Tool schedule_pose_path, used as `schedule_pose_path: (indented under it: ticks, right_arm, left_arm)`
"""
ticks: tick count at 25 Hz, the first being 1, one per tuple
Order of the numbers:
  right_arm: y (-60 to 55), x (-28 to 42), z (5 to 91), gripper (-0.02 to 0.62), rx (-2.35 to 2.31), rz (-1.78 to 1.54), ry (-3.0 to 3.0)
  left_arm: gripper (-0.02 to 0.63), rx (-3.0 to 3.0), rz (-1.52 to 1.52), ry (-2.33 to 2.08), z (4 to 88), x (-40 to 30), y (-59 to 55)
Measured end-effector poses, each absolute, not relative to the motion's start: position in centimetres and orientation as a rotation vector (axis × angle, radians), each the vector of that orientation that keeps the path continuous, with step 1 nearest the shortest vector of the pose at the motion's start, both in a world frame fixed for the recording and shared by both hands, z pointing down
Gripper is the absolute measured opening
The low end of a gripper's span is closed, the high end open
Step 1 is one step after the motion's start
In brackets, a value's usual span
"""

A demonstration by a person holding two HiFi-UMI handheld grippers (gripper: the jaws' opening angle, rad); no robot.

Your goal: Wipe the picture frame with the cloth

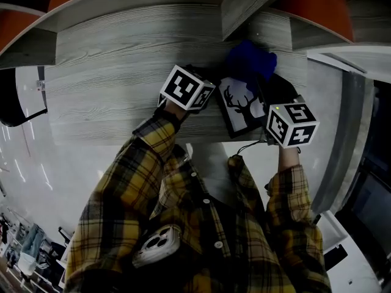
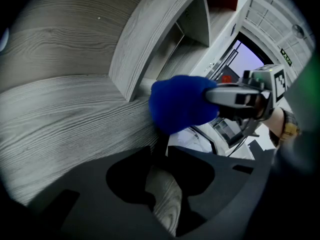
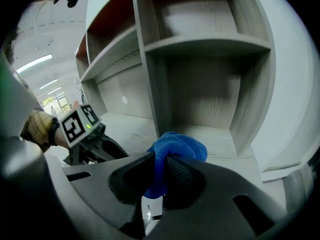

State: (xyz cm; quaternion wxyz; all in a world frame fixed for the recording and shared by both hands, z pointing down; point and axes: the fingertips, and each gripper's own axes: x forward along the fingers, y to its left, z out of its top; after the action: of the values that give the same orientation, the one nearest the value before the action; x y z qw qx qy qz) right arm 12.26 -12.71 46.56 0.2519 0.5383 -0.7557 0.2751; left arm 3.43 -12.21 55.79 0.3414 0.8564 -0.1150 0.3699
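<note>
The picture frame (image 1: 237, 107) has a black rim and a white picture with a black deer, and it stands on the grey wooden shelf top (image 1: 110, 72). My left gripper (image 1: 212, 95) is shut on its left edge. In the left gripper view the frame's thin dark edge (image 2: 161, 143) runs up from between the jaws of that left gripper (image 2: 159, 156). The blue cloth (image 1: 251, 60) is bunched at the frame's top, and my right gripper (image 1: 261, 81) is shut on it. The right gripper view shows the cloth (image 3: 176, 150) pinched in the right gripper (image 3: 161, 176), with the white picture (image 3: 150, 215) just below.
An upright divider (image 1: 247, 2) of the shelf unit rises just behind the cloth. Open wooden compartments (image 3: 210, 84) lie beyond it. The person's plaid sleeves (image 1: 153, 157) fill the lower head view. A white floor (image 1: 24, 163) lies to the left.
</note>
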Motion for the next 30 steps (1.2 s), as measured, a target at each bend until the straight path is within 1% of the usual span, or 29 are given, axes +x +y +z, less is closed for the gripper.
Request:
schedule_pose_path:
  ticks: [3,5,12,30]
  right_arm:
    - [-12.9,13.4,52.2,0.048,1.406,0.797,-1.921]
    - [-12.3,14.0,54.2,0.048,1.378,0.803,-1.875]
    - [-9.4,14.3,54.5,0.048,1.303,0.765,-1.822]
    - [5.4,18.0,54.7,0.048,1.437,1.028,-1.638]
  left_arm:
    - [0.110,2.230,0.962,-0.299,55.8,3.5,-12.2]
    - [0.110,2.231,0.962,-0.297,55.7,3.5,-12.2]
    - [0.110,2.233,0.959,-0.300,55.7,3.4,-12.2]
    - [0.110,2.223,0.957,-0.293,55.8,3.2,-12.3]
